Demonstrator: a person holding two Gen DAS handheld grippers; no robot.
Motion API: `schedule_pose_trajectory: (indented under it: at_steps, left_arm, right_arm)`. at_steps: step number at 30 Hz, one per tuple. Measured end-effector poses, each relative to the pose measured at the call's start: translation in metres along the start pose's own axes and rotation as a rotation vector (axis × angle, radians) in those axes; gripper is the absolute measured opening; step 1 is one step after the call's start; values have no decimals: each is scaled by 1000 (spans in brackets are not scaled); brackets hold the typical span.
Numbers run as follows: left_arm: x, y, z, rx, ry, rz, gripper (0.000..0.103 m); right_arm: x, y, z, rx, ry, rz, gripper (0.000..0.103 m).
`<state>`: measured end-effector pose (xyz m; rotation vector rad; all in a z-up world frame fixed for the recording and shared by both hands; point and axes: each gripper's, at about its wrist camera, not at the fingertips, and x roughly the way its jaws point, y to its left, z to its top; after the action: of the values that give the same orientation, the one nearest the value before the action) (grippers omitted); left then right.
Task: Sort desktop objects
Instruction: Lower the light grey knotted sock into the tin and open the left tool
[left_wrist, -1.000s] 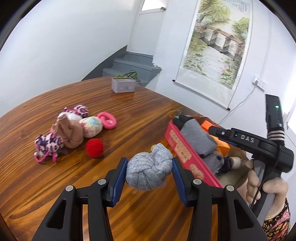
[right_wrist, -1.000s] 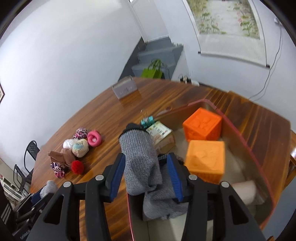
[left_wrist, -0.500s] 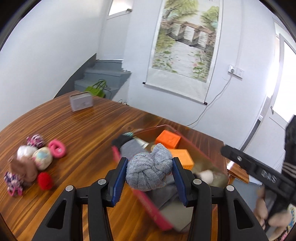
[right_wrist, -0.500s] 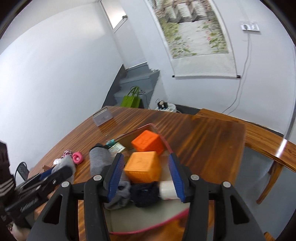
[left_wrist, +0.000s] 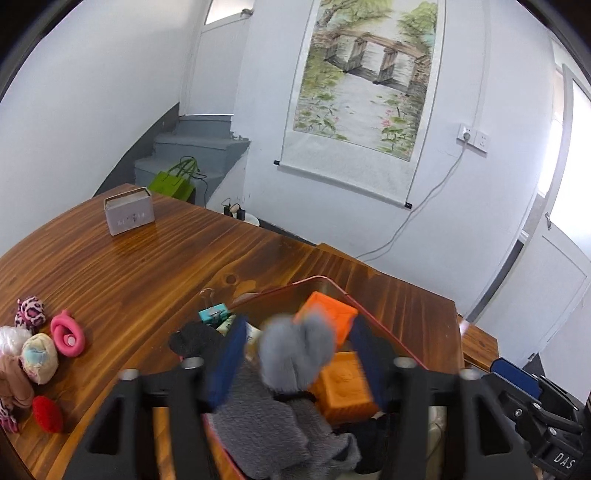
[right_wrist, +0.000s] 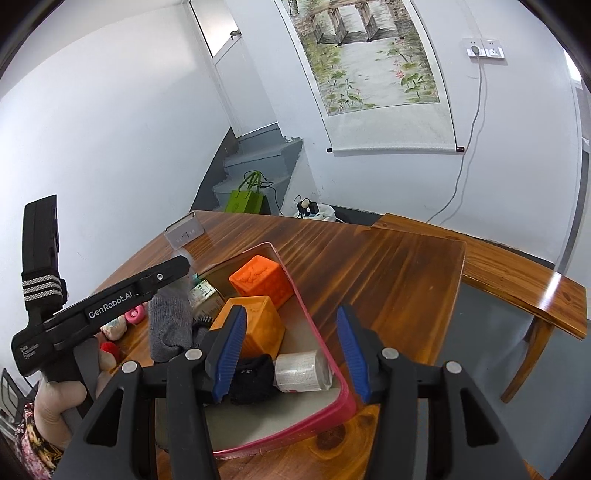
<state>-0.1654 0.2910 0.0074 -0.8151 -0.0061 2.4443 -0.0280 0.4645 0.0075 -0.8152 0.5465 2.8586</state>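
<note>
Grey sock ball (left_wrist: 297, 349) between fingers of left gripper (left_wrist: 299, 360), over pink bin (right_wrist: 325, 354); fingers opening, pads clear of it, nothing gripped. Judged light, soft, squashy, not fragile; best taken across bulging middle. Orange blocks (left_wrist: 343, 384) and grey sock (left_wrist: 273, 428) beneath fingers. Right gripper (right_wrist: 291, 350) opening, empty, over bin's near corner. Remaining soft items on counter (left_wrist: 147, 266), well left of fingers.

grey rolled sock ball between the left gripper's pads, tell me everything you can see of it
The grey rolled sock ball is a soft, fuzzy knit bundle, rounded with lobed folds, blurred by motion. It sits between the left gripper, whose jaws are opening, with gaps showing on both sides. It hangs above the pink-rimmed tray, over another grey sock, in front of the orange cubes.
</note>
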Motion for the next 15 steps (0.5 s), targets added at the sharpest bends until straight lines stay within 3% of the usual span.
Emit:
schedule_pose_trajectory:
  at_steps: [2,8,15]
  left_arm:
    - [-8,6,-4,-12,-36,20,84]
    - [-34,43,-14,-92,-42,48,84]
    - [-80,95,-39,-170,-46,137,84]
  right_arm:
    - [3,6,-1,-2,5,14,58]
    - [7,26,-10,-19,18,60,58]
    - [7,68,-24,-62,39,150,60]
